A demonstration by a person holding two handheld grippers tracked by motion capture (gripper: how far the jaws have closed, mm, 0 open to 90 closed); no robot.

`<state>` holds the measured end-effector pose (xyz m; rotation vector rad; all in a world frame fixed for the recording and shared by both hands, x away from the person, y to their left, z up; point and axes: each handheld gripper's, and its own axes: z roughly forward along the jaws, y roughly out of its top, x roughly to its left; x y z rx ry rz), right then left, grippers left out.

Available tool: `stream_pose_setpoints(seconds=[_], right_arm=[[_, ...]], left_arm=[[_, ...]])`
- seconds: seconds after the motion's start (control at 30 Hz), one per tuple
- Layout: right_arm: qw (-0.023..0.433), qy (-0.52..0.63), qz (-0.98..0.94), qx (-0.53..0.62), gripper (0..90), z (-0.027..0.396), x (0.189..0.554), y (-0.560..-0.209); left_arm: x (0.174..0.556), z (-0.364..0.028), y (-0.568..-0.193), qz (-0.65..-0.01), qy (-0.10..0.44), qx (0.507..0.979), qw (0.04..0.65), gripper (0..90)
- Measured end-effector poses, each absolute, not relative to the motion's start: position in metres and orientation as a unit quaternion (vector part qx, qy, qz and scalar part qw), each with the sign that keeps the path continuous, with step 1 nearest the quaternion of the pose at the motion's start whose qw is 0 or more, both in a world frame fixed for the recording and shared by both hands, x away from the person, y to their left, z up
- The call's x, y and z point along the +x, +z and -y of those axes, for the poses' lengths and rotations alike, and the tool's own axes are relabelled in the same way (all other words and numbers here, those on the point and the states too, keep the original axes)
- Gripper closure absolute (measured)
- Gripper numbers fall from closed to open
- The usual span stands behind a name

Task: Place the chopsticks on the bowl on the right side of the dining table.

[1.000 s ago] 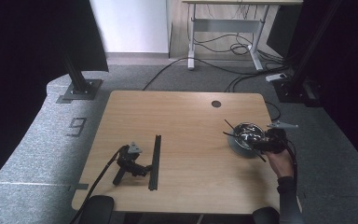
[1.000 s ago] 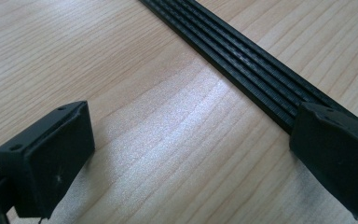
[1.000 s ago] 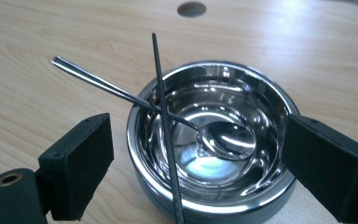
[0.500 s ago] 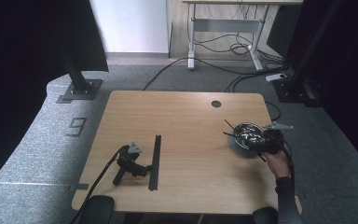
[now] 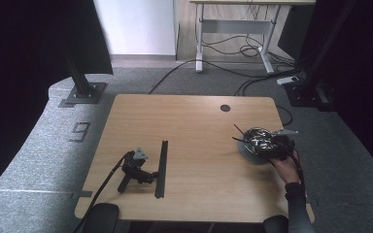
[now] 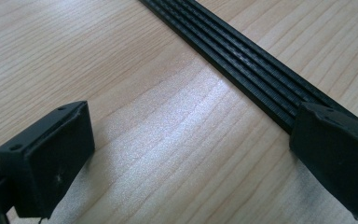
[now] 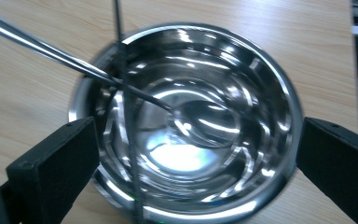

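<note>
A shiny steel bowl (image 7: pixel 200 60) stands on the wooden table (image 5: pixel 194 126) near its right edge, also seen from above as the bowl (image 5: pixel 248 151). A metal spoon (image 7: pixel 70 63) lies in it, handle over the rim, and a thin black rod (image 7: pixel 129 140) crosses it. My right gripper (image 7: pixel 196 140), held by a hand (image 5: pixel 286 170), hovers over the bowl. Its jaws have just been opening and stand wide on either side of the bowl, not pressing on it. My left gripper (image 6: pixel 191 121) lies open on the table beside a black ribbed strip (image 6: pixel 242 60), with no hand on it.
The black strip (image 5: pixel 161 167) lies lengthwise at the table's front left, right of the left gripper (image 5: pixel 136 167). A round cable hole (image 5: pixel 225 108) is at the back of the table. Black stand feet and cables lie on the grey floor around it.
The right gripper has sunk slightly toward the bowl. The left gripper and the black strip have not moved.
</note>
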<state>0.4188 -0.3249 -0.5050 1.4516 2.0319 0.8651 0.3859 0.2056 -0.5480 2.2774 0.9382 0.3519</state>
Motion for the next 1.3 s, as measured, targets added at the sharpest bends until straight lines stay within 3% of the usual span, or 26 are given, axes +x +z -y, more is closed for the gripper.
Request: stream_pose_setpoints(seconds=[1.3], right_arm=[[0.249,0.326,-0.685,0.601,0.0,0.393,0.409,-0.513]], left_arm=[[0.386,-0.206,-0.548,-0.356,0.134,0.868,0.320,0.0]])
